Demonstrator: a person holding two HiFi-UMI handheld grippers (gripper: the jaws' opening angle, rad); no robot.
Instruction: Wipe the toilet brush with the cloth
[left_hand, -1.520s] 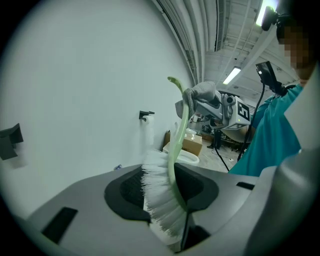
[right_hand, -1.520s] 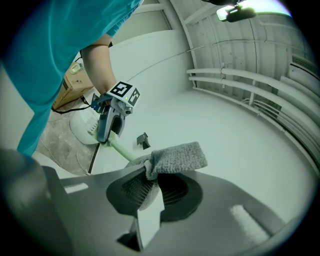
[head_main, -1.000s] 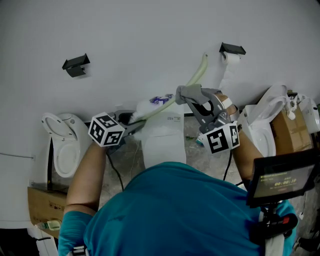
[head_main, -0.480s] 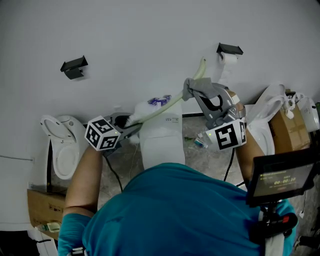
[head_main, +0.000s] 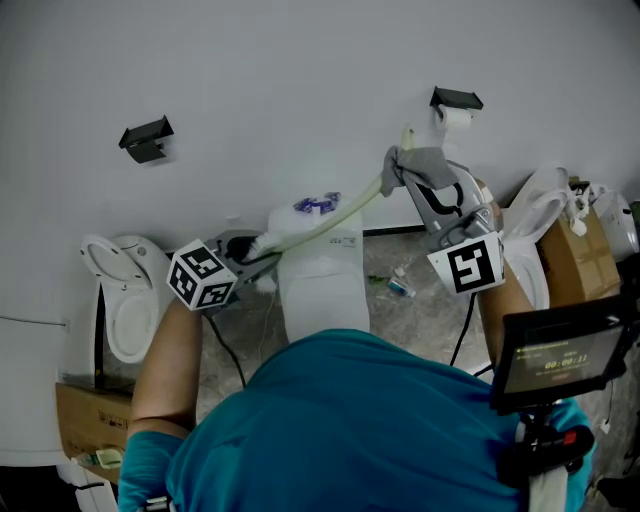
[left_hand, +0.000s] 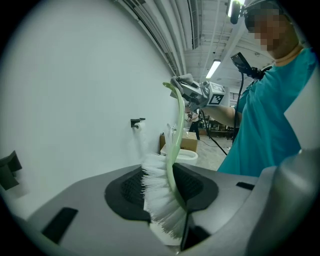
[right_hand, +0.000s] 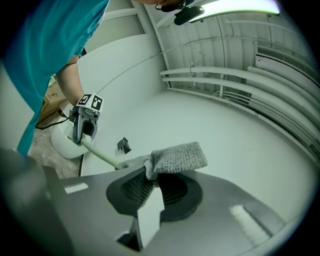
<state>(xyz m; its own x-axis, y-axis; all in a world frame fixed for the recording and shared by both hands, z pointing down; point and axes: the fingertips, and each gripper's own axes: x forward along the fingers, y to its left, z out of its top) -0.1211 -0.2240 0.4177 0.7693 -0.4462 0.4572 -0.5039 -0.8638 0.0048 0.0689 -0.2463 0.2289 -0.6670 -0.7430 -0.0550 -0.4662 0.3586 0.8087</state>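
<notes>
left gripper (left_hand: 169, 199) clamped on the white bristle head of the pale green toilet brush (head_main: 335, 218), right gripper (right_hand: 151, 181) pinching a grey cloth (right_hand: 177, 156) folded over the handle's far end, white wall (head_main: 300, 80) behind

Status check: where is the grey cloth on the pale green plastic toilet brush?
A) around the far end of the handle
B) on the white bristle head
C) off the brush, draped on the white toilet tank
A: the right tool clamps the grey cloth around the far end of the pale green toilet brush handle, while the left tool grips the white bristle head.
</notes>
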